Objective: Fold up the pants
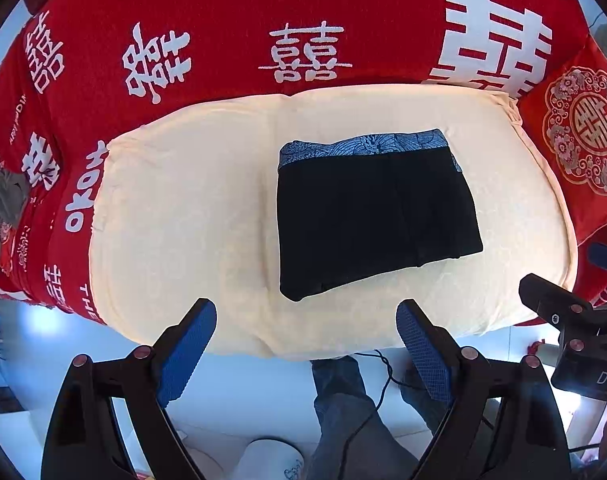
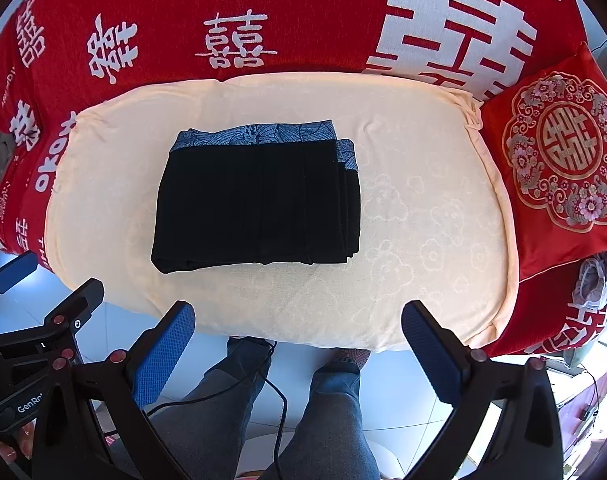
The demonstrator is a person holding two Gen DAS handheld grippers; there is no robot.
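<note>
Your left gripper (image 1: 306, 318) and right gripper (image 2: 298, 320) both hang with jaws spread wide and empty, while the folded black pants (image 1: 373, 212) lie on the cream cushion (image 1: 183, 216) ahead of the jaws, untouched by either.

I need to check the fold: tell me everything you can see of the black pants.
The black pants lie folded into a compact, roughly rectangular stack of soft dark fabric, layers showing along the right edge. A blue patterned band runs along the far edge. They rest flat on the cream cover of the cushion. Neither gripper touches them.
</note>
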